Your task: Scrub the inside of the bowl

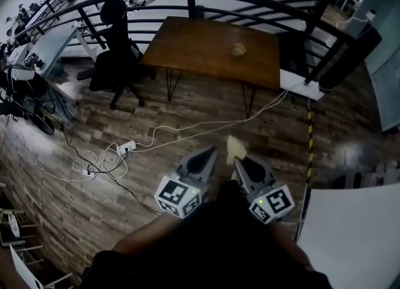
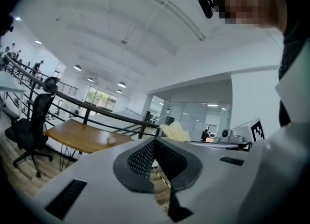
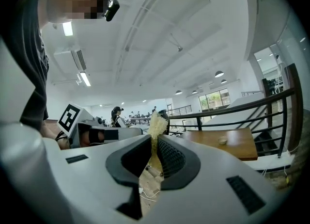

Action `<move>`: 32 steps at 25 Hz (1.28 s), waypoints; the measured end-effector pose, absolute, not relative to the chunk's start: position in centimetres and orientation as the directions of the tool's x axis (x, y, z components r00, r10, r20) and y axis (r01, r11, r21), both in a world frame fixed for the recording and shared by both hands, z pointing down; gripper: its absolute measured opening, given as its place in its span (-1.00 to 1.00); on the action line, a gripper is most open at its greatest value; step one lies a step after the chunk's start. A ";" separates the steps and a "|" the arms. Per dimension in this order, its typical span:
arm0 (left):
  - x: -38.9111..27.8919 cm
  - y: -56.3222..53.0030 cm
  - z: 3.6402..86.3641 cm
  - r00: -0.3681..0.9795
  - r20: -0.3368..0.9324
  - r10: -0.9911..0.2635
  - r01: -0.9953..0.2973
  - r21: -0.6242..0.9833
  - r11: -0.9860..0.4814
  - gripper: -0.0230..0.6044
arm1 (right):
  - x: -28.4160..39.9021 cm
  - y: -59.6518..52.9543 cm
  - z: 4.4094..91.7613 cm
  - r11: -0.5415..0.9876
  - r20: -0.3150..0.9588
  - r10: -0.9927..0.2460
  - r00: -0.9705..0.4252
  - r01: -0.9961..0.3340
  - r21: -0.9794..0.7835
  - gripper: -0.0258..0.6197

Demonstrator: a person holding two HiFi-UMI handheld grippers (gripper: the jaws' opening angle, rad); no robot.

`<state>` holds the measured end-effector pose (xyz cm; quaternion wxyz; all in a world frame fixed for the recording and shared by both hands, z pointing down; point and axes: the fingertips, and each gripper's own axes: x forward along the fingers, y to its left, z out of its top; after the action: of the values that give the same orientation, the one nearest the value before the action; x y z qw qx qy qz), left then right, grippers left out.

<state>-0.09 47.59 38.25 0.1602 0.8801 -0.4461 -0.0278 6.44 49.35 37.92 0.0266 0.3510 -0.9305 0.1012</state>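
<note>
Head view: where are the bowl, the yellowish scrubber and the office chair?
bowl (image 1: 238, 49), head view, its rounded top.
yellowish scrubber (image 1: 234, 149), head view, its fibrous middle.
office chair (image 1: 119, 37), head view, its dark backrest.

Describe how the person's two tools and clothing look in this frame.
Both the left tool and right tool have light grey, wedge-shaped shells tapering to a point, with black jaw surrounds and dotted black pads. Each carries a white cube printed with black square markers. The person wears a dark top.
</note>
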 end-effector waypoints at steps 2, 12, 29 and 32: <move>-0.1 46.0 38.6 0.589 0.100 -0.802 -0.785 0.306 -0.538 -0.94 | 6.6 47.6 38.2 0.738 0.122 -0.641 -0.758 -0.652 -0.174 -0.78; 5.0 34.1 39.8 0.575 0.130 -0.808 -0.798 0.306 -0.519 -0.94 | 10.1 34.9 38.9 0.780 0.110 -0.589 -0.800 -0.599 -0.180 -0.78; 17.3 16.7 39.1 0.576 0.130 -0.807 -0.800 0.292 -0.524 -0.94 | 23.6 16.9 38.1 0.770 0.108 -0.606 -0.788 -0.615 -0.169 -0.78; 17.9 15.1 39.7 0.582 0.135 -0.802 -0.796 0.298 -0.527 -0.94 | 24.2 15.1 38.4 0.765 0.111 -0.610 -0.785 -0.619 -0.179 -0.78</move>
<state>17.89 15.06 39.67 0.1656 0.8738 -0.4572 -0.0092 24.20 15.06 38.43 0.0234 0.3271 -0.9390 0.1032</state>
